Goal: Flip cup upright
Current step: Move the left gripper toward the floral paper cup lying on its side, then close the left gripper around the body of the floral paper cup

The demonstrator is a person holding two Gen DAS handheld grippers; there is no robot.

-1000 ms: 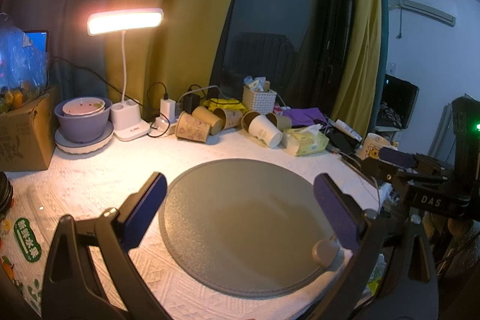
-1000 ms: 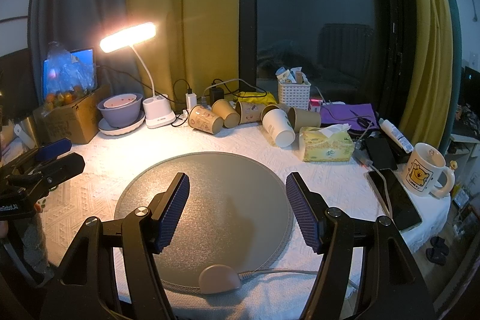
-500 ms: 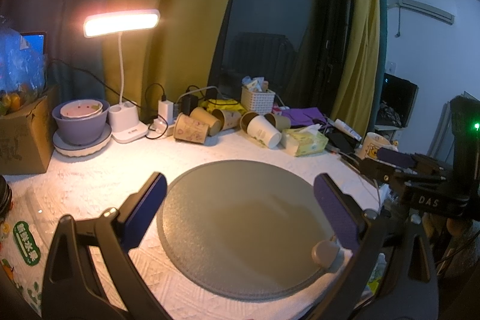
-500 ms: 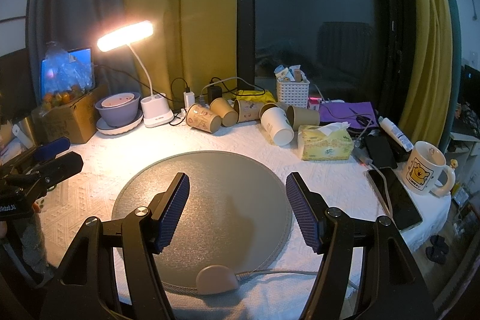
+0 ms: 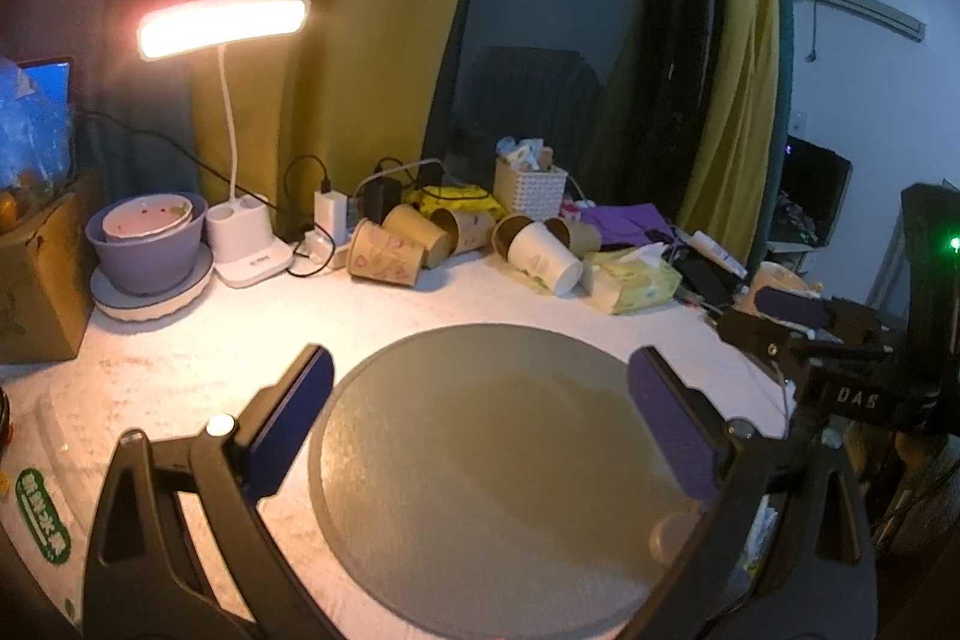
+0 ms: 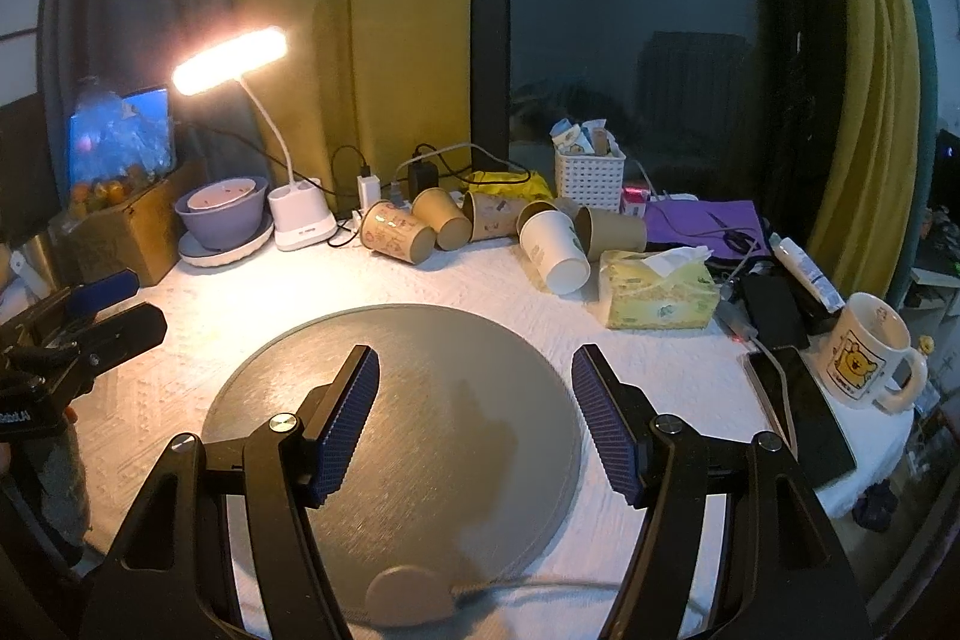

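Several paper cups lie on their sides in a row at the back of the table: a patterned brown cup (image 6: 399,231) (image 5: 385,253) at the left, plain brown cups (image 6: 441,218) beside it, and a white cup (image 6: 553,251) (image 5: 545,257) with its bottom toward me. My left gripper (image 5: 480,412) is open and empty above the round grey mat (image 5: 498,466). My right gripper (image 6: 475,415) is open and empty above the same mat (image 6: 420,400). Both are well short of the cups. Each gripper shows at the edge of the other's view.
A lit desk lamp (image 6: 231,61), a purple bowl (image 6: 221,214) on a plate and a cardboard box (image 6: 129,229) stand at the back left. A tissue box (image 6: 657,289), phones (image 6: 801,412), a bear mug (image 6: 864,349) and a white basket (image 6: 591,178) are at the right.
Both grippers have shifted slightly; the view of the left one has drifted so the cups sit a little further left and lower. Both stay open and empty.
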